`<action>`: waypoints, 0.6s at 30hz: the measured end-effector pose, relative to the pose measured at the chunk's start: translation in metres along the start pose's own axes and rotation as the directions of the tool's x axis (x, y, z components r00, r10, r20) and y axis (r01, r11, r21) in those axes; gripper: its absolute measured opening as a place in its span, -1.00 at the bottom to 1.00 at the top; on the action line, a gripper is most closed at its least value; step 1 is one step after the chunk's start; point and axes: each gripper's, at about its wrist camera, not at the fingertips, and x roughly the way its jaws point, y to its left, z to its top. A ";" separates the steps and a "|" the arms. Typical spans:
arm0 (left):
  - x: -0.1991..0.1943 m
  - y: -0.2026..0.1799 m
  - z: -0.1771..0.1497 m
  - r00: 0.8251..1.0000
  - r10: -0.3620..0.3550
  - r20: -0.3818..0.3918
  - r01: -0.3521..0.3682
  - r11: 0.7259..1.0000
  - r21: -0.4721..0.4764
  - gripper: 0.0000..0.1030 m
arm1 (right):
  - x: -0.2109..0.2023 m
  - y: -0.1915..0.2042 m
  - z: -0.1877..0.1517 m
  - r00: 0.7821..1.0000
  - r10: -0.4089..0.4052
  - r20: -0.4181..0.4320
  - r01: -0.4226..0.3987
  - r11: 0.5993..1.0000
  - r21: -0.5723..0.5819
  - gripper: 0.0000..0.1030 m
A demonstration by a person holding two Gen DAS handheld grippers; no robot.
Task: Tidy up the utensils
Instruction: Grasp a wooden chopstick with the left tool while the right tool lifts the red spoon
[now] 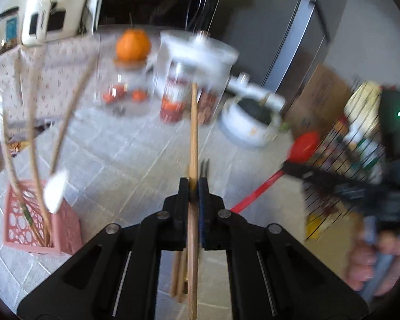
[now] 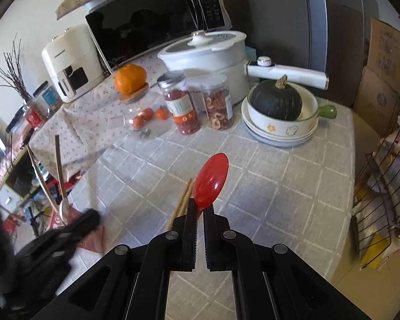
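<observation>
At far left on the grey checked cloth of the desk (image 1: pixel 114 160): pink perforated plastic basket (image 1: pixel 40 229), with thin wooden-handled utensils (image 1: pixel 34 122) leaning out of it and a white spoon bowl (image 1: pixel 56 190) among them. Just right of that, centre of the left wrist view: left tongs (image 1: pixel 193 186) clenched on a long round wooden stick (image 1: pixel 193 138), clamped near its middle, far end pointing toward the blurred jars, near end running back under the tongs. Below the tongs, more wooden chopsticks (image 1: pixel 177 277) lying on the cloth. Further right: right tongs (image 2: pixel 200 210) clenched on a glossy red plastic spoon (image 2: pixel 210 180), gripped at the neck, oval bowl jutting forward and up past the tips, handle hidden beneath. Left of that spoon, two pale wooden chopstick ends (image 2: pixel 182 200) on the desk, close beside the tongs.
</observation>
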 end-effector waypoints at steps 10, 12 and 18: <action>-0.096 0.061 0.029 0.916 0.082 0.391 -0.060 0.996 -0.070 -0.85 | -0.026 0.016 0.004 0.991 0.030 0.134 -0.024 0.999 -0.046 -0.92; -0.102 0.076 0.032 0.900 0.105 0.424 -0.075 0.993 -0.086 -0.85 | -0.030 0.019 0.005 0.987 0.037 0.154 -0.030 0.998 -0.052 -0.92; -0.105 0.103 0.031 0.867 0.167 0.469 -0.114 0.984 -0.140 -0.85 | -0.034 0.031 0.003 0.981 0.059 0.185 -0.044 0.996 -0.082 -0.92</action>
